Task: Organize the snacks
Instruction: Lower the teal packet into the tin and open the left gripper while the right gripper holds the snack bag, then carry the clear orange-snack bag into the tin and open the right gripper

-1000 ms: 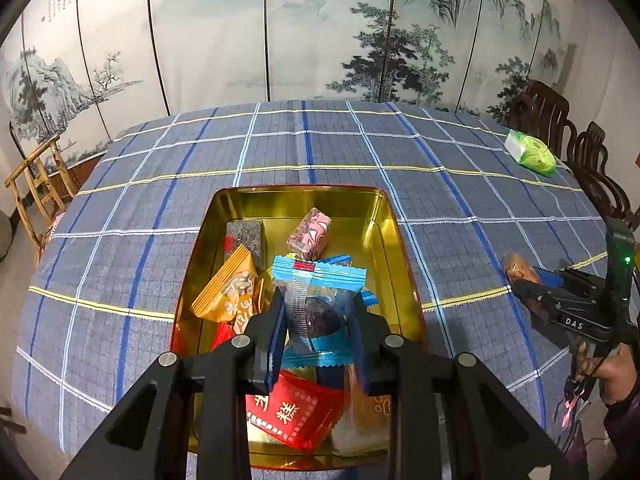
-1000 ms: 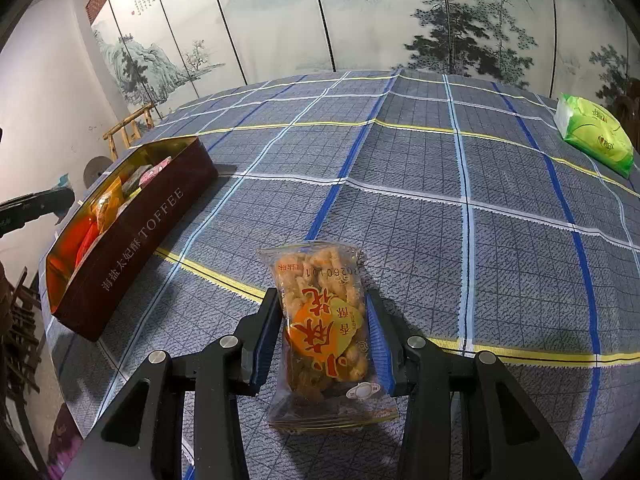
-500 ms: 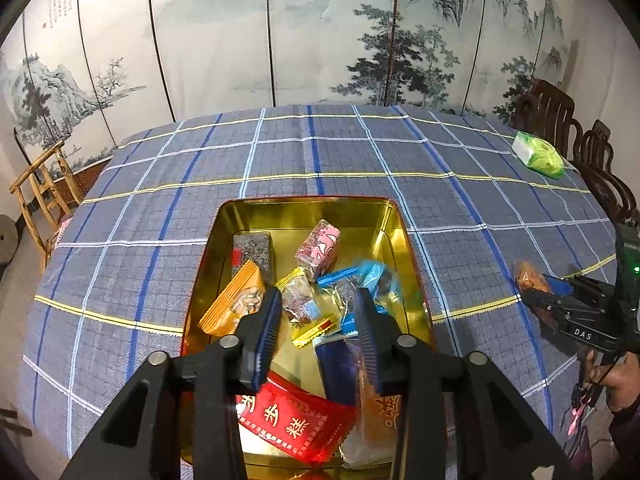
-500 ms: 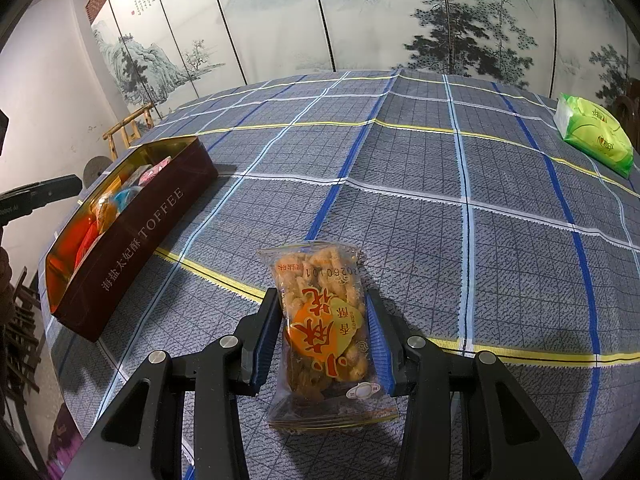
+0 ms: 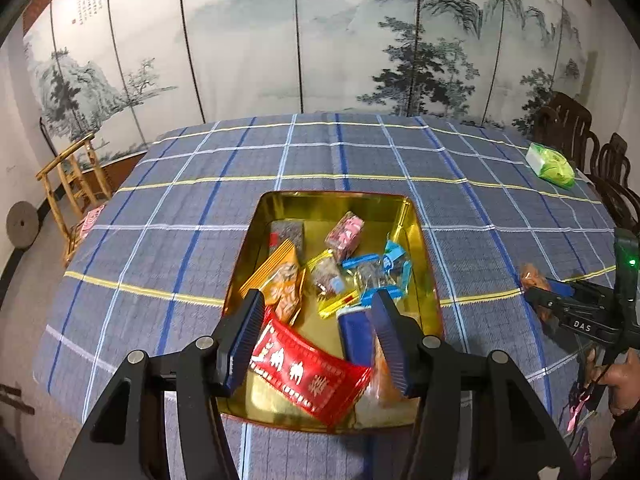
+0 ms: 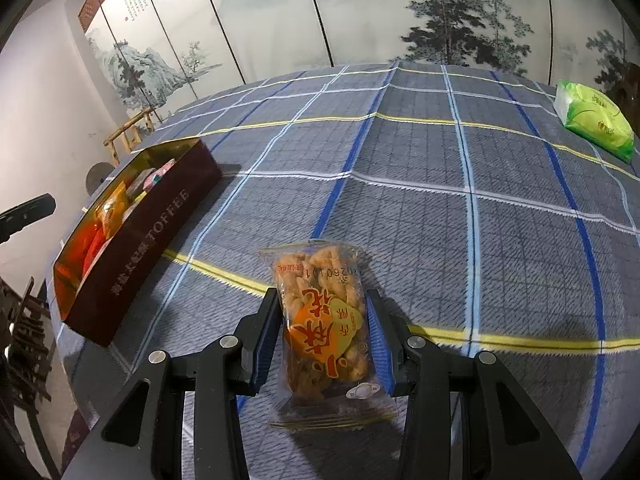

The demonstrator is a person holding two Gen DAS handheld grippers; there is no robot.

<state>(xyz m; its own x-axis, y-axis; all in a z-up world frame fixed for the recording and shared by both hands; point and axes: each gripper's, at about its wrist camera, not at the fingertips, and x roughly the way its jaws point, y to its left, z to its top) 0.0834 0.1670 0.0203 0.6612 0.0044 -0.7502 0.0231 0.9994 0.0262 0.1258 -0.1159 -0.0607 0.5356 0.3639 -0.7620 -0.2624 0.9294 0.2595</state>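
A gold-lined toffee tin sits on the checked tablecloth and holds several wrapped snacks, among them a blue-edged clear packet and a red packet. My left gripper hangs open and empty above the tin's near end. My right gripper is shut on a clear bag of orange fried snacks, low over the cloth. The tin shows at the left in the right wrist view. The right gripper with its bag also shows in the left wrist view.
A green tissue pack lies at the table's far right, also in the left wrist view. Dark wooden chairs stand at the right edge, a bamboo chair at the left. A painted folding screen stands behind.
My left gripper let go of the blue-edged packet into the tin, opened wide and rose away from it. My right gripper has stayed still with its bag.
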